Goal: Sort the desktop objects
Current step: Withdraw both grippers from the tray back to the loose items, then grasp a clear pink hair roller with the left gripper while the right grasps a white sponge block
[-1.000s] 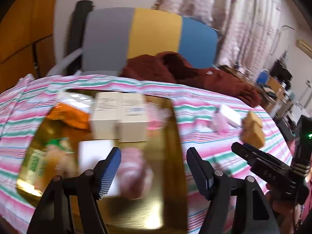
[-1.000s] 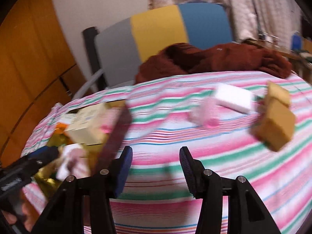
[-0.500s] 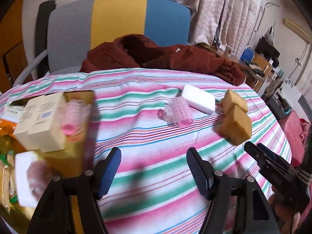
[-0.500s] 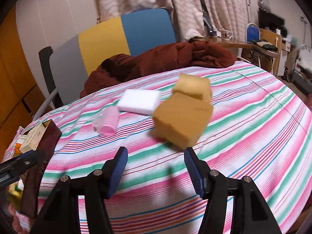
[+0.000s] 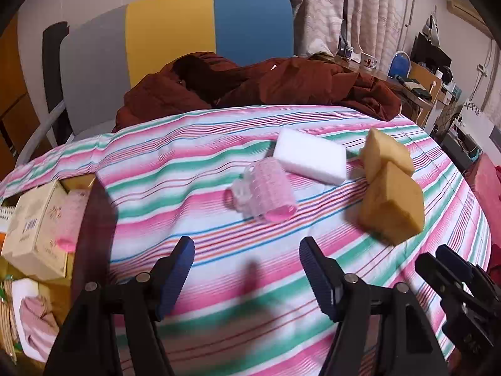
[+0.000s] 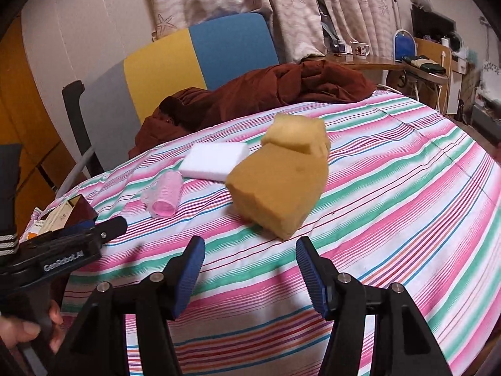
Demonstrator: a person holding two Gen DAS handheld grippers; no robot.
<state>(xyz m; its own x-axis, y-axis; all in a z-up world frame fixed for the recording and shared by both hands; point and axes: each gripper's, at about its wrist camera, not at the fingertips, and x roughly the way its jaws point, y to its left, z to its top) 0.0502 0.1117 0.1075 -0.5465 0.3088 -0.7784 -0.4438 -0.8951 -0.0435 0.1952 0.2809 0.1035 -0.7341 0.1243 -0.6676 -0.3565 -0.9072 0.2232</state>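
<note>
Warm, dim indoor light; soft shadows fall on the striped cloth [image 5: 194,169]. Fisheye curvature bends both views, dark vignette at corners; the yellow sponges [image 6: 278,185] are slightly motion-blurred.

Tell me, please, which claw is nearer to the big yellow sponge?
Right. The right claw points straight at the big yellow sponge, just short of it; the left claw sits off to the sponge's left, facing the pink roller.

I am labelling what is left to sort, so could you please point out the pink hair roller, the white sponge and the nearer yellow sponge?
pink hair roller [image 5: 266,192], left wrist view, ribbed side.
white sponge [image 5: 310,155], left wrist view, top face.
nearer yellow sponge [image 6: 278,188], right wrist view, top face.
</note>
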